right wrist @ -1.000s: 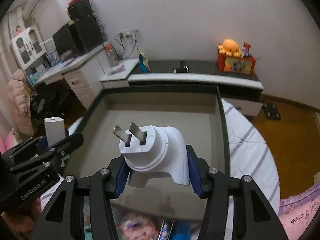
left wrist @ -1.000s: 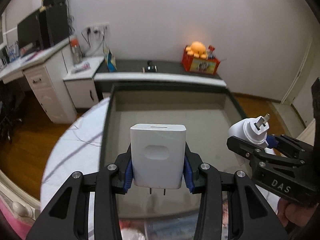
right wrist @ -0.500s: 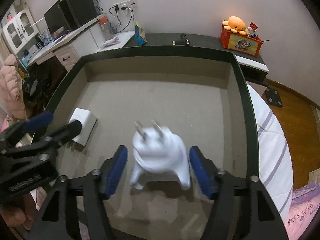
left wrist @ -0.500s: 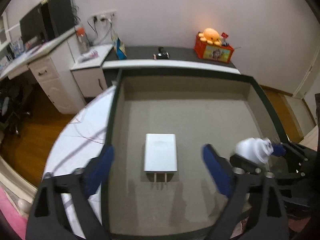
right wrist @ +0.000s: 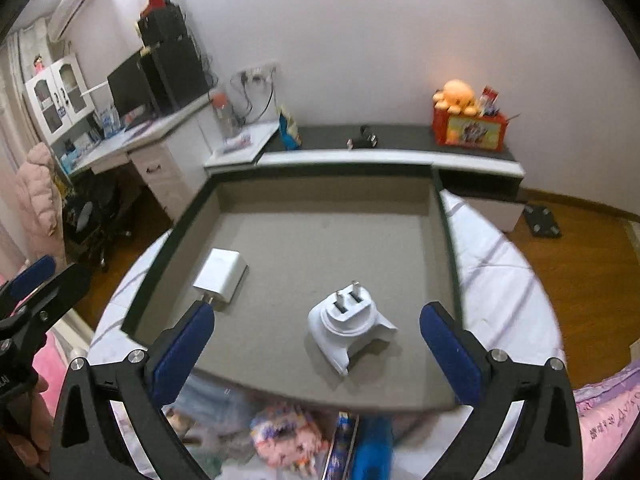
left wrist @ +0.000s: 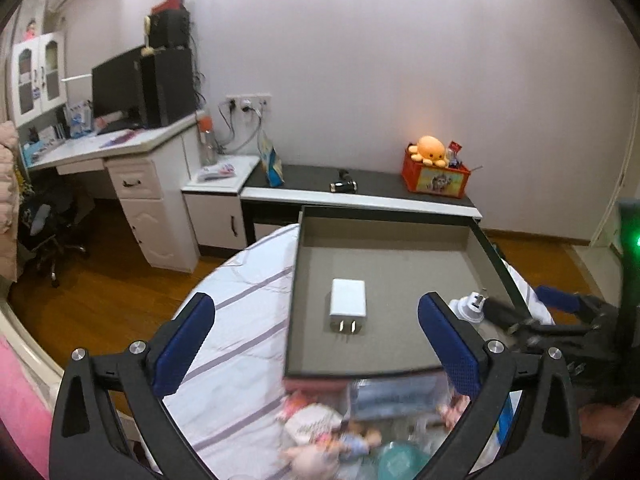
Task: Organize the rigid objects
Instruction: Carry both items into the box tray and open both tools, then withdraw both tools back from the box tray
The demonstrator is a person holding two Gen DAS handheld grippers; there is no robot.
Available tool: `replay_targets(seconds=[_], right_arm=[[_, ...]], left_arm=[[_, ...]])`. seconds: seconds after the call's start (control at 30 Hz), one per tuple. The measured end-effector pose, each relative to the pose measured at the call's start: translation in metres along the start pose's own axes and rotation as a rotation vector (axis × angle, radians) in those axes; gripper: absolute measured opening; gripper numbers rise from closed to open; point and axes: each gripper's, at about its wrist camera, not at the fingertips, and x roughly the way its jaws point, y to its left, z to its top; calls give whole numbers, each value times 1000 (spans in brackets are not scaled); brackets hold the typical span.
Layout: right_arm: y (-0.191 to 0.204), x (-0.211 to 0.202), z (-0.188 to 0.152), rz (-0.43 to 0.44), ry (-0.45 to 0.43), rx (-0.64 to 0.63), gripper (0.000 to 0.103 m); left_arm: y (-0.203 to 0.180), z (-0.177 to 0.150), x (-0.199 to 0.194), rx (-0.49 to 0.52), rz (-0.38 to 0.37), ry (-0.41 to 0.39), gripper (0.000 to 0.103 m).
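We are holding the left gripper (left wrist: 316, 338) over the near edge of a shallow grey tray with a dark rim (left wrist: 384, 254), its jaws opening wide with nothing gripped. The flat white rectangular charger with two metal prongs (left wrist: 348, 306) is lying on the tray floor, well apart from both blue pads (left wrist: 182, 344), prongs pointing toward us.

We are also holding the right gripper (right wrist: 316, 342) above the tray (right wrist: 450, 240), jaws likewise opening, clamped on nothing. The white rounded plug adapter (right wrist: 348, 326) is sitting on the tray floor between and beyond its pads, touching neither, prongs pointing up.

The right wrist view is showing the adapter whole; the left wrist view is showing only its top (left wrist: 468, 308), behind a pad. The right view is also showing the charger (right wrist: 220, 274) near the tray's left wall.
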Motion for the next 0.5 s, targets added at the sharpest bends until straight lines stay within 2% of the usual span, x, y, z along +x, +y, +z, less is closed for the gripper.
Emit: replay_targets(seconds=[0.13, 0.5], right_arm=[[5, -39, -14, -39, -70, 9, 103], [26, -124, -69, -104, -177, -6, 103]], left_arm=[[8, -11, -28, -4, 29, -20, 103], [16, -56, -97, 2, 49, -45, 103]])
